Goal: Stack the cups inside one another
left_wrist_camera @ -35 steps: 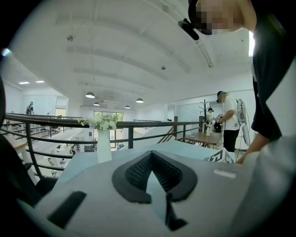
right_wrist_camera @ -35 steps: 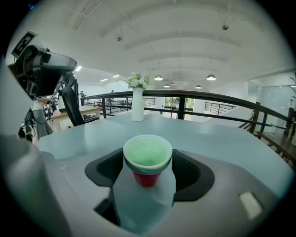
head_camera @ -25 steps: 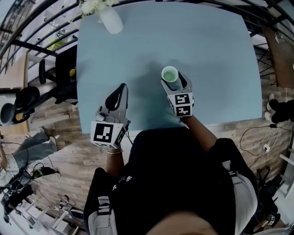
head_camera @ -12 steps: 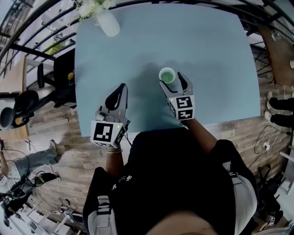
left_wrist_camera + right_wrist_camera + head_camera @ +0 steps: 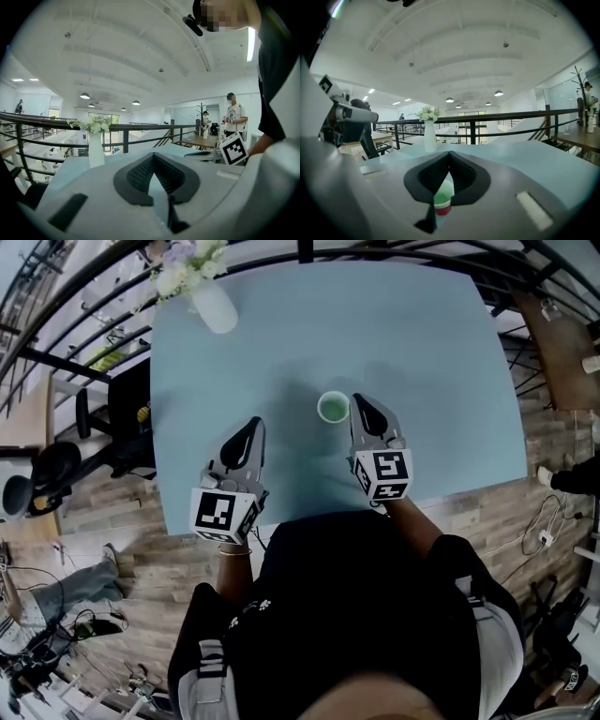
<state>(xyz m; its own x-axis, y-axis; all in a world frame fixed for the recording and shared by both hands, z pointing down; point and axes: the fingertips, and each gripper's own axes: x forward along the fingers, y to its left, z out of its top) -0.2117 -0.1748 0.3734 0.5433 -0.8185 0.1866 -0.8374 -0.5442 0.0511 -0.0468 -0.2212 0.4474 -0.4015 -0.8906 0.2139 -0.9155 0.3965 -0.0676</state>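
Both tools have their jaws together, gripping nothing. The right tool [image 5: 360, 402] has just been closing, with nothing between its jaws. The nested cups [image 5: 332, 407] stand on the surface [image 5: 431, 352] just left of its tips, with the left tool [image 5: 251, 425] further left.

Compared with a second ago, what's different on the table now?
The right hand-held gripper drew back off the cup stack, which had stood between its open jaws, and its jaws have just closed on nothing. The stack stands free beside it. The left hand-held gripper, shut, and the vase stayed put.
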